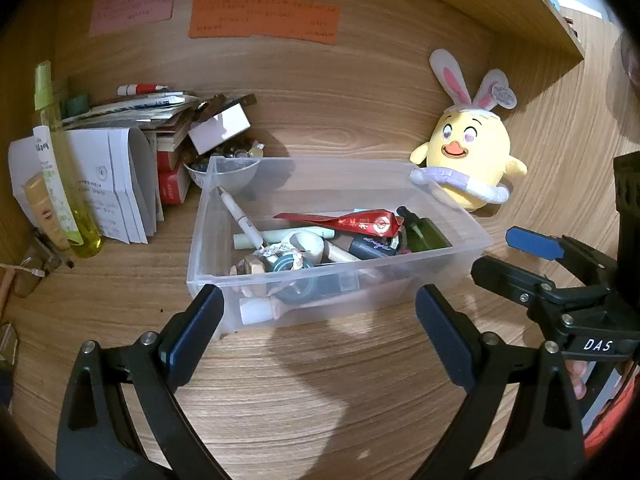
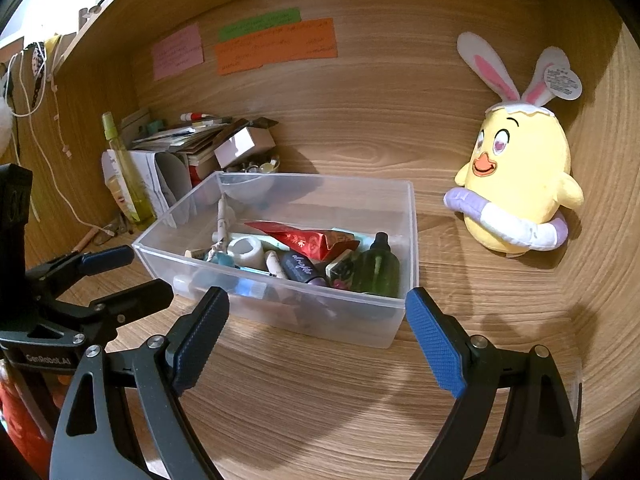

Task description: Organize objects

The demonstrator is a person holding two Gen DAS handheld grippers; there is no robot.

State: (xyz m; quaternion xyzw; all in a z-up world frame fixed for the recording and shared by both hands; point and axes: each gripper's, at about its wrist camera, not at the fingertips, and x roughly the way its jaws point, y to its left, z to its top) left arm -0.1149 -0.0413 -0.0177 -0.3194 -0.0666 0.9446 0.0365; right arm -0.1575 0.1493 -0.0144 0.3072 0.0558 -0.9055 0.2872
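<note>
A clear plastic bin sits near the middle of the wooden desk, and most of the small things are already inside it: a white pen leaning against the left wall, a red foil packet lying across the top, a green bottle with a black cap at the right end, a dark tube beside it, and a white roll of tape among smaller bits that are too jumbled to tell apart. Both tongs hover just in front of the bin's near wall, apart from it. The left tongs are released, their fingers spread wide with nothing between them. The right tongs are likewise released and empty, blue pads facing each other across bare desk. To the far right of the bin, a yellow chick plush with rabbit ears stands against the wooden back panel. To the far left lies a stack of papers and books with a small white box on top, a bowl of small items touching the bin's far left corner, and a tall yellow-green spray bottle leaning at the left edge. Pink, green and orange notes are stuck to the back panel.
</note>
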